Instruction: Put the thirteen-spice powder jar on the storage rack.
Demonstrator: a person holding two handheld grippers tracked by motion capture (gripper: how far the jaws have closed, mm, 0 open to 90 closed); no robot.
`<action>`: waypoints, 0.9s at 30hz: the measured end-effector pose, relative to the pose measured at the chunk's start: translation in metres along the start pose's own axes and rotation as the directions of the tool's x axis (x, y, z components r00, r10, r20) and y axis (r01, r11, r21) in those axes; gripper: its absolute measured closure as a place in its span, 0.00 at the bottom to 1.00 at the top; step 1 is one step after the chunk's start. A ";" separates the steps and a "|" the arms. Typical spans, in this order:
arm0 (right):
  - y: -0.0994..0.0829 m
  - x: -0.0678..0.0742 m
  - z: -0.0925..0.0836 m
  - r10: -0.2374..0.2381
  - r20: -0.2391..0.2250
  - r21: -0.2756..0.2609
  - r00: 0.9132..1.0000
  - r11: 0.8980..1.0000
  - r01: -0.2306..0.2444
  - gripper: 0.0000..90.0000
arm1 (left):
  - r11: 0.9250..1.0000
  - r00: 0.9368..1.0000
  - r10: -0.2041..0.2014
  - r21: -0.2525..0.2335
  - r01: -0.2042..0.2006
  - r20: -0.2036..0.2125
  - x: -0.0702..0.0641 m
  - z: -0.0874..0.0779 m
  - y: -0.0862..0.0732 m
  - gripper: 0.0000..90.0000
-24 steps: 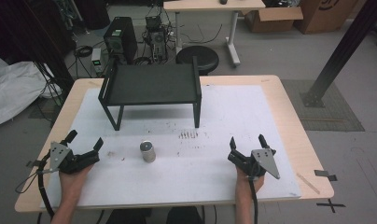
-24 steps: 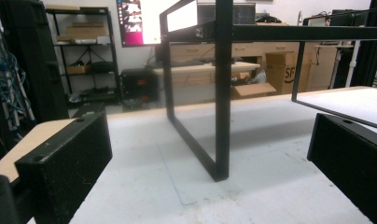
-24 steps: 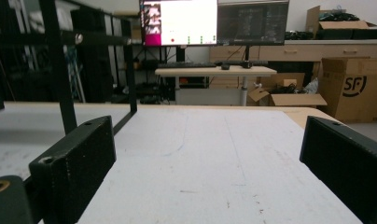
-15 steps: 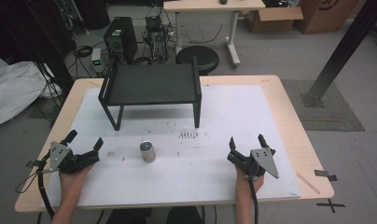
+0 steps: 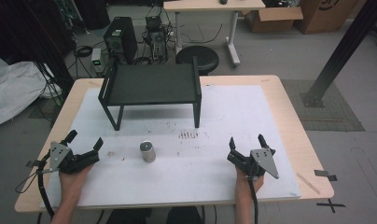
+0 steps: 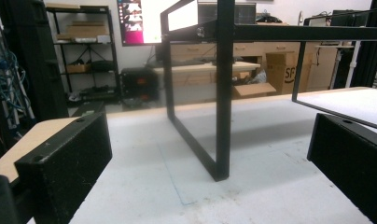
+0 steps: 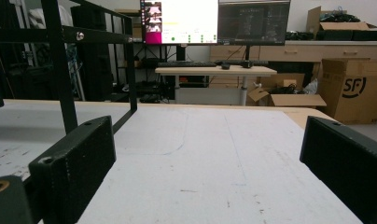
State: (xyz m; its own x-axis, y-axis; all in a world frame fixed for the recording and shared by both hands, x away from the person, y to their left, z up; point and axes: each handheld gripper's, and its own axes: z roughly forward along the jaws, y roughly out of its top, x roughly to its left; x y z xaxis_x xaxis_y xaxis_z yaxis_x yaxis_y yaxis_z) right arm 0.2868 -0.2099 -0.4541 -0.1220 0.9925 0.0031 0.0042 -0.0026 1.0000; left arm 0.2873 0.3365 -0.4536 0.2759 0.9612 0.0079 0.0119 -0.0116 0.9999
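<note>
left gripper (image 5: 85, 142): jaws apart, empty, near left | right gripper (image 5: 247, 142): jaws apart, empty, near right | can (image 5: 148, 151): upright between, untouched

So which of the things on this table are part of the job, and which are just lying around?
Part of the job:
- small metal can, upright on the white mat, between the two grippers
- black shelf stand, behind the can

Just lying around:
- black stool past the table's far edge
- cardboard boxes on the floor
</note>
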 end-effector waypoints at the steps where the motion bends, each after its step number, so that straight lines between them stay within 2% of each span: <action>1: 0.000 0.000 0.000 0.000 0.000 0.000 1.000 1.000 0.000 0.03 | 1.000 1.000 0.002 0.001 -0.002 0.001 0.000 0.000 0.000 0.00; 27: 0.000 0.000 0.000 -0.004 0.001 0.003 1.000 1.000 0.004 0.04 | 1.000 1.000 -0.003 -0.002 0.003 0.000 0.000 0.000 0.000 0.00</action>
State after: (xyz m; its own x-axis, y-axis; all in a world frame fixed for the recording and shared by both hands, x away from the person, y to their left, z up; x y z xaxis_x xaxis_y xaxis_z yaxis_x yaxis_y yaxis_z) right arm 0.2870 -0.2095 -0.4540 -0.1209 0.9927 -0.0005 0.0065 0.0013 1.0000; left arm 0.2873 0.3369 -0.4536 0.2759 0.9612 0.0045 0.0105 -0.0077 0.9999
